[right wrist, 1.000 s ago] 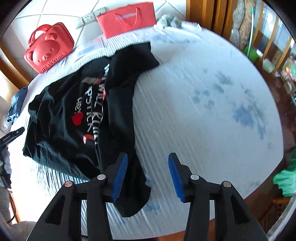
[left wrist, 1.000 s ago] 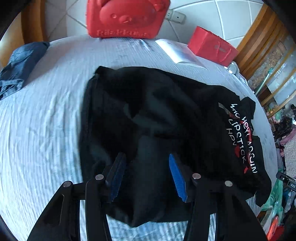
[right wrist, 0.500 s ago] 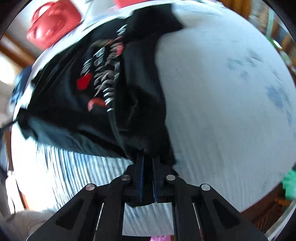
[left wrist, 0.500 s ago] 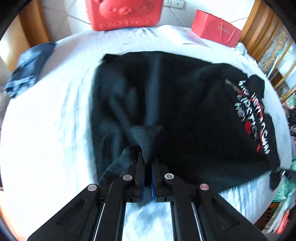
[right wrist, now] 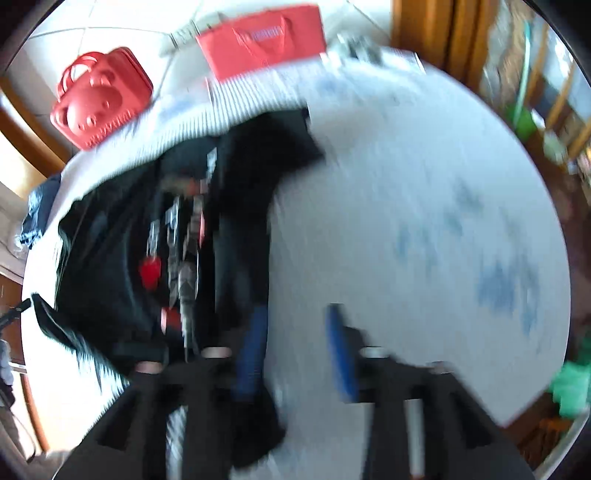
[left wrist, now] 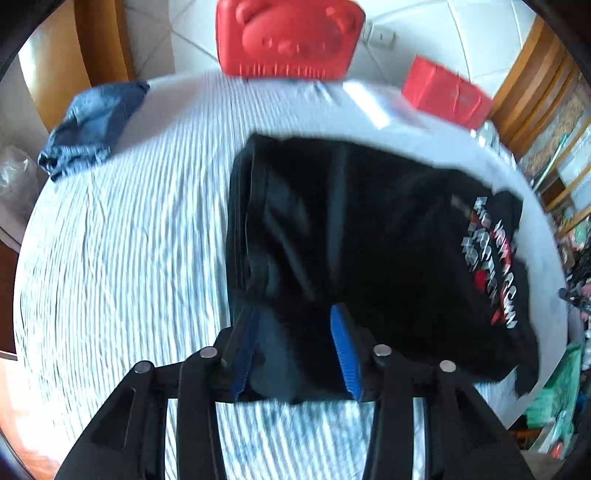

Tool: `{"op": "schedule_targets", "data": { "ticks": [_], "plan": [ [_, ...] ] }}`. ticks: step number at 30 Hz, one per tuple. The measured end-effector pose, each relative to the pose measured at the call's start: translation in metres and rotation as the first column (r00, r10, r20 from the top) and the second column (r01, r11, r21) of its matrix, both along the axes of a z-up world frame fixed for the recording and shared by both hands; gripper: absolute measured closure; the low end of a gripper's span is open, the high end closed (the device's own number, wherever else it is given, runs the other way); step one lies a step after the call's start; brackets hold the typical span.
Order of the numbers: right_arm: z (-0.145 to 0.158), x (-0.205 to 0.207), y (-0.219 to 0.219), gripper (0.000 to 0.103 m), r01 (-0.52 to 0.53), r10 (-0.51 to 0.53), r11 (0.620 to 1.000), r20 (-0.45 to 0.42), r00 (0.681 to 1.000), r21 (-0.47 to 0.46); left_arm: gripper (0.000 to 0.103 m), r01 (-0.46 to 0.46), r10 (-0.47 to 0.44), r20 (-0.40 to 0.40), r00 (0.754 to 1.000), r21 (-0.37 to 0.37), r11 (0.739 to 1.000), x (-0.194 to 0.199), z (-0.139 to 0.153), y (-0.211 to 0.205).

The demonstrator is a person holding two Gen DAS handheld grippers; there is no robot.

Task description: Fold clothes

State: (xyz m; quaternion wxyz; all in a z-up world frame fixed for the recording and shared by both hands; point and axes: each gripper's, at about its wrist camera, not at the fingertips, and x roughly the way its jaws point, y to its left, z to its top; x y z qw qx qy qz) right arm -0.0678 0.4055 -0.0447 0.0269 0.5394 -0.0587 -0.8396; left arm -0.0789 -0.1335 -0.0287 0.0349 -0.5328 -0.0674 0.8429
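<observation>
Lying crumpled on the striped pale bedsheet [left wrist: 122, 258], the black printed cotton T-shirt [left wrist: 369, 229] is awaiting its first fold. Left gripper [left wrist: 295, 350] and right gripper [right wrist: 299, 350] are both hanging apart, gripping nothing; each needs a fresh hem hold, probably.

A white tiled wall [left wrist: 443, 33] is seen behind the tabletop [left wrist: 129, 258], which is covered by a pale blue-and-white striped cloth. A power socket [left wrist: 376, 35] is fixed on the tiles. Warm wooden panelling [left wrist: 535, 85] is seen at the right and wooden trim [left wrist: 99, 40] at the left. Everything is lit by bright daylight.
</observation>
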Motion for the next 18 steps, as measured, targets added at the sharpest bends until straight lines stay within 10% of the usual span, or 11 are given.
{"op": "schedule_targets", "data": {
  "ticks": [5, 18],
  "plan": [
    [0.007, -0.078, 0.012, 0.05, -0.016, 0.013, 0.998, -0.04, 0.999, -0.062, 0.054, -0.075, 0.075, -0.063, 0.995, -0.005, 0.997, -0.03, 0.025, -0.021],
    [-0.027, -0.213, 0.009, 0.05, 0.063, -0.049, 0.989, 0.099, 0.994, -0.134, 0.054, -0.087, 0.082, 0.101, 0.992, 0.039, 0.995, -0.196, -0.074, -0.025]
  ]
}}
